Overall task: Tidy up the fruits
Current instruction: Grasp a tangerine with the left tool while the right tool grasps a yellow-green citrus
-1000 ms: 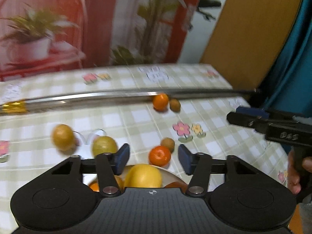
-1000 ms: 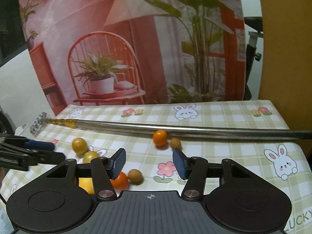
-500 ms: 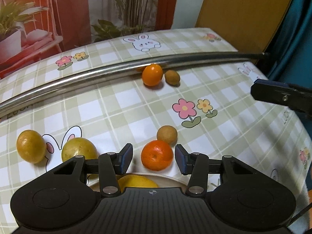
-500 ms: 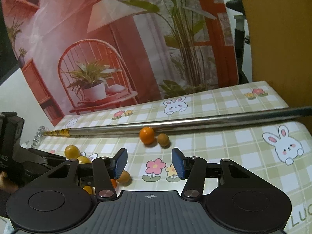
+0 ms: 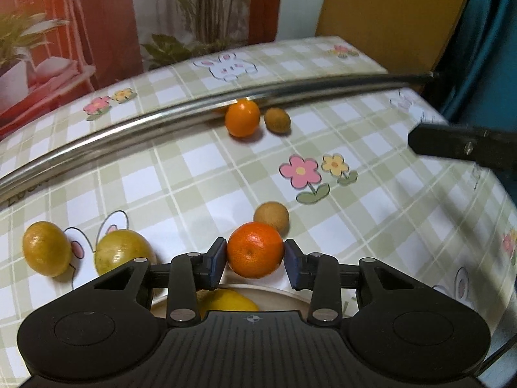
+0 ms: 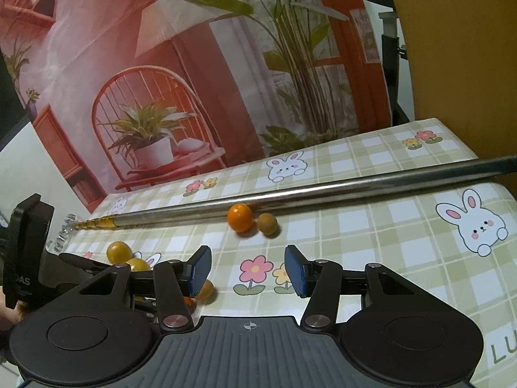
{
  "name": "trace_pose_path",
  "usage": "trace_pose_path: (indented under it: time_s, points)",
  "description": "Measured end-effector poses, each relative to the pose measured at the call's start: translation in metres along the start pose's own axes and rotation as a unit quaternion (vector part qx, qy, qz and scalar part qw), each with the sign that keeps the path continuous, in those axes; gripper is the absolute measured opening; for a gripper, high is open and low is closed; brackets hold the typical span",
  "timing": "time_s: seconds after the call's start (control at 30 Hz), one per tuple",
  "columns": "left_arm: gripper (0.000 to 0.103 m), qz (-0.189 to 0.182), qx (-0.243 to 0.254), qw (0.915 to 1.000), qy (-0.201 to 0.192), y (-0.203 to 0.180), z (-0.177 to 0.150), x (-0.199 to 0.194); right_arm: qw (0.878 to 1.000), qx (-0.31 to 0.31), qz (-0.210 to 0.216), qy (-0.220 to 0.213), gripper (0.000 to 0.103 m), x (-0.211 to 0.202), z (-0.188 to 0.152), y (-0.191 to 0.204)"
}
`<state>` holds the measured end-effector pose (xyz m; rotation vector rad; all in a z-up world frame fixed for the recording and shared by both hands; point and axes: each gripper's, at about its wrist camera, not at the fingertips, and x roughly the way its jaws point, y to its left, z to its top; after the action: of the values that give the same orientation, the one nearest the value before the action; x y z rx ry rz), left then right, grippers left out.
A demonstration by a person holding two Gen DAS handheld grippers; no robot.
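Orange peel sits right between my left hand-held gripper: the mandarin rests on the checked surface just beyond the plate rim, and the jaws are closing on its two flanks, blue pads at or just touching the skin. I judge it light, round and a bit soft, with a loose, slightly slick peel, so a hold across the widest middle is the one I want; too high and it may squirt out, too hard and it bruises. A small brown fruit sits touching or just behind it, so I'd lift straight to avoid nudging that away. A yellow fruit already lies on the plate. My right hand-held gripper hangs part-open over the flower print with nothing between its pads. Further off, another orange lies against the metal rod.
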<state>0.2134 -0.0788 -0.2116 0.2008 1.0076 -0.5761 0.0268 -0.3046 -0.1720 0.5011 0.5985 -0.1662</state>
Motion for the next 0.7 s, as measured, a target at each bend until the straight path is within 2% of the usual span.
trace_pose_path:
  time_s: [0.27, 0.7]
  points:
    - [0.04, 0.002, -0.047, 0.9972, -0.058, 0.017, -0.011, -0.05, 1.0, -0.002, 0.008, 0.005, 0.048, 0.001, 0.0, 0.008]
    - [0.041, 0.067, -0.096, 0.9851, -0.126, 0.056, -0.063, -0.136, 0.998, -0.034, 0.039, 0.032, 0.048, 0.01, 0.003, 0.051]
